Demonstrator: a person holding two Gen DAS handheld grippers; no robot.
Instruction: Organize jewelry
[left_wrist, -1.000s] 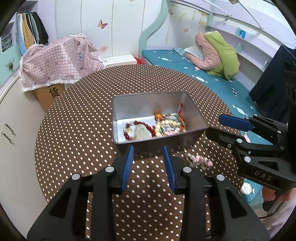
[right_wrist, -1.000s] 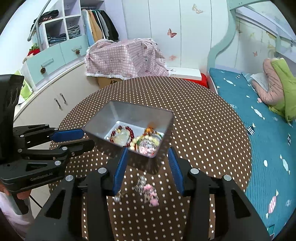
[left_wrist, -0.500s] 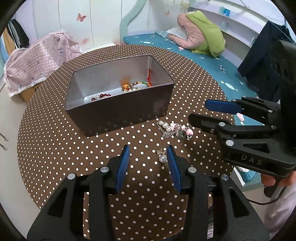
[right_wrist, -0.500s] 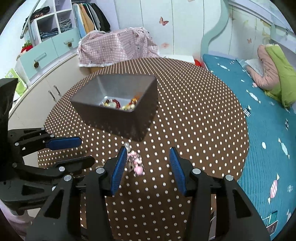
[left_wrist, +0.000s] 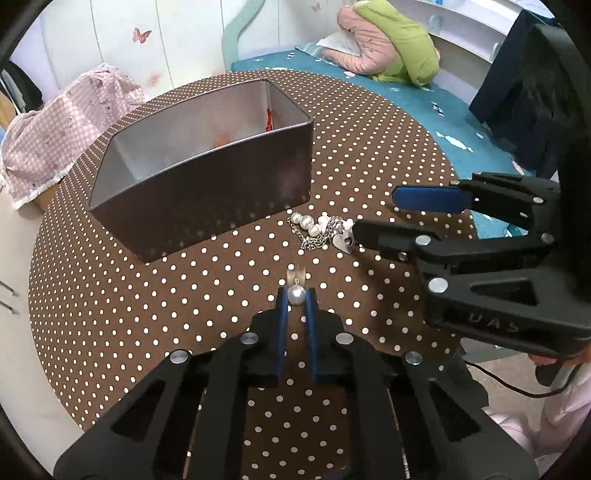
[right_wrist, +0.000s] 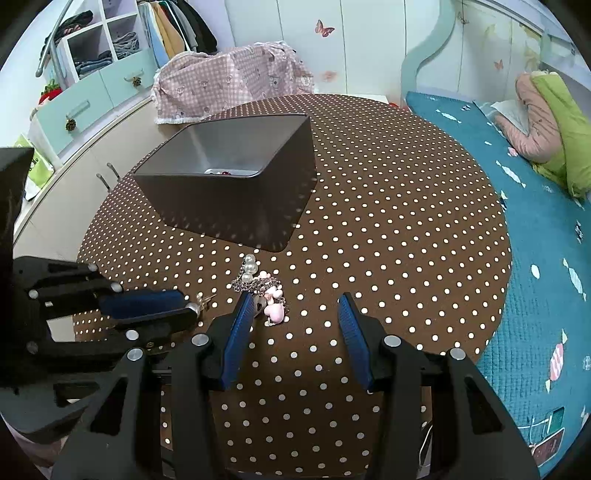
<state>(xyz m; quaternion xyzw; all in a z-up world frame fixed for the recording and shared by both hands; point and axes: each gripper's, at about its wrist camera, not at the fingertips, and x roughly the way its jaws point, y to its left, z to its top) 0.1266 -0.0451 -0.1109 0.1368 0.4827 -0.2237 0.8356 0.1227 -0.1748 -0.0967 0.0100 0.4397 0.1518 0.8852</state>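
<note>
the left gripper (left_wrist: 296, 295) is closed on a pearl earring (left_wrist: 296, 293): its jaws have just been closing, and the pearl is pinched at the very tips of the fingers (left_wrist: 281, 306). the hold is judged to be thin. a round, smooth bead gripped so near the tips could be squeezed out forward or rolled free as soon as it is lifted, and it would likely bounce across the tabletop (left_wrist: 110, 295) or off its edge. the small metal fitting (left_wrist: 294, 274) above the pearl is not held at all and lies on the cloth, so it could be caught or dragged.

the right gripper (right_wrist: 293, 314) is held half open with nothing pressed between its fingers; the bracelet (right_wrist: 264, 290) lies just past its left finger, not centred in the gap. if the fingers are closed from here, only a strand could be taken and the rest of the chain left trailing, and it could be snagged on the bin (left_wrist: 199, 173) rim.

the earring is seen as one white, glossy pearl under a short silvery piece, on the tabletop in front of the bin. the bracelet is seen as a loose heap of silver chain, white pearls, pink charms and a heart tag, just beside the bin's near corner. inside the bin only a little red and orange is visible.
</note>
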